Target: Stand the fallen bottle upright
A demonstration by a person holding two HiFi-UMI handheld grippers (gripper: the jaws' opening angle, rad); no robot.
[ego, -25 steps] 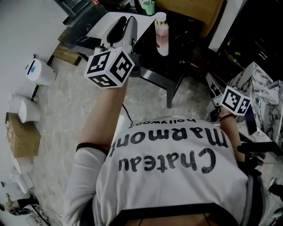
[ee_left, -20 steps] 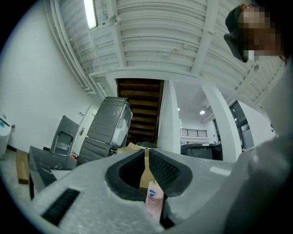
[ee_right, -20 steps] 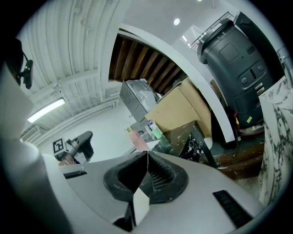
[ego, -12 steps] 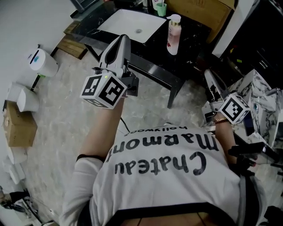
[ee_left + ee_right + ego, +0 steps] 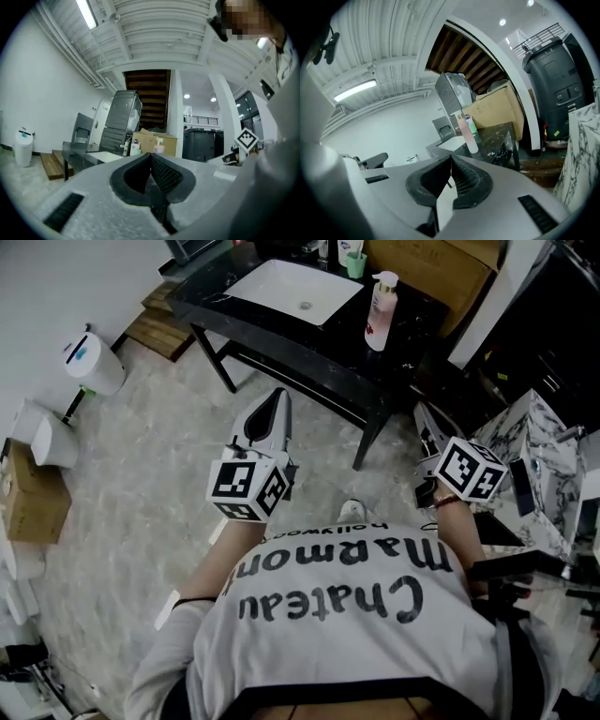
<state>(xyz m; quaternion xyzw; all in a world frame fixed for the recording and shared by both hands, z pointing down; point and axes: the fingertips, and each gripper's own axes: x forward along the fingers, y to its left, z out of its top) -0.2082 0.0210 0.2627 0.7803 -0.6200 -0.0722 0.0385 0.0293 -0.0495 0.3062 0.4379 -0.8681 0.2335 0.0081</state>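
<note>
Bottle [image 5: 380, 313] stands upright on the counter's [image 5: 330, 348] right end; keep left tool [image 5: 150, 157] and right tool [image 5: 450, 158], pressed together empty, clear.

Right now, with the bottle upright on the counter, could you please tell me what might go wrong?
The bottle is tall and narrow, standing on the black counter beside the sink; a bump could topple it. The left gripper and right gripper are shut, empty and well away, so neither could catch it. The right gripper hangs near a marbled box, which a swing might hit.
</note>
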